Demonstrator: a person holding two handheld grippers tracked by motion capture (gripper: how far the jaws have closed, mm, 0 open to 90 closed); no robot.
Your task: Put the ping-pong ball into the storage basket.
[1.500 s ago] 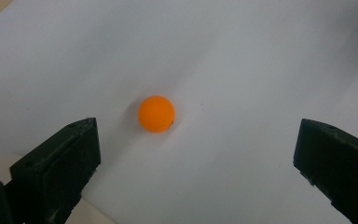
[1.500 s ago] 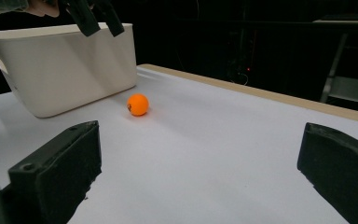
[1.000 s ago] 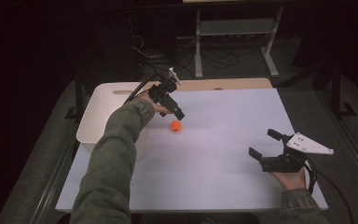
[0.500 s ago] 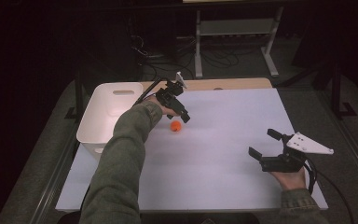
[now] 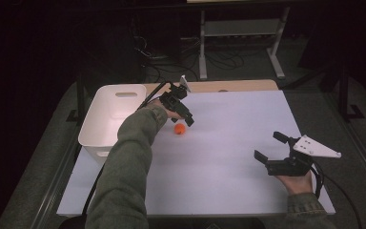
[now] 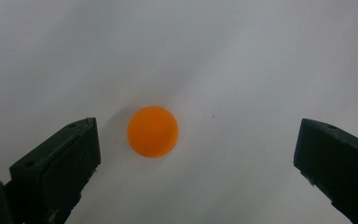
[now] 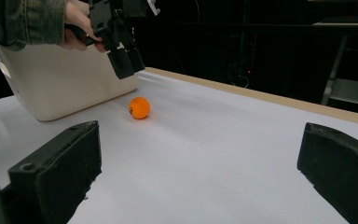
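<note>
Ball [image 5: 179, 129] lying on the white counter [image 5: 228, 157], small and orange, just off the near right corner of the white bin [image 5: 108, 125], at about three o'clock from that corner in the high view. Hovering just above and behind it, left tool [image 5: 187, 119], jaws spread wide and gripping nothing; in the left gripper view, ball [image 6: 152, 131] sitting between the jaws but off-centre, close to the jaw at nine o'clock and well apart from the one at three o'clock. Judging the step in hand as lining up for a pick. Doing it well probably meaning: shifting the tool toward nine o'clock in its own view until the ball is sitting midway between the jaws, lowering until the jaw tips are almost touching the counter, then closing slowly and evenly. Watching for a nudge from the nearer jaw, since a light round ball is likely rolling away at the first uneven touch, possibly toward the bin wall. Resting near the counter's front right edge, right tool [image 5: 279, 149], jaws likewise apart and empty, well away from the ball; in the right gripper view, ball [image 7: 139, 108] showing far off at about eleven o'clock, beside the bin [image 7: 70, 88].
</note>
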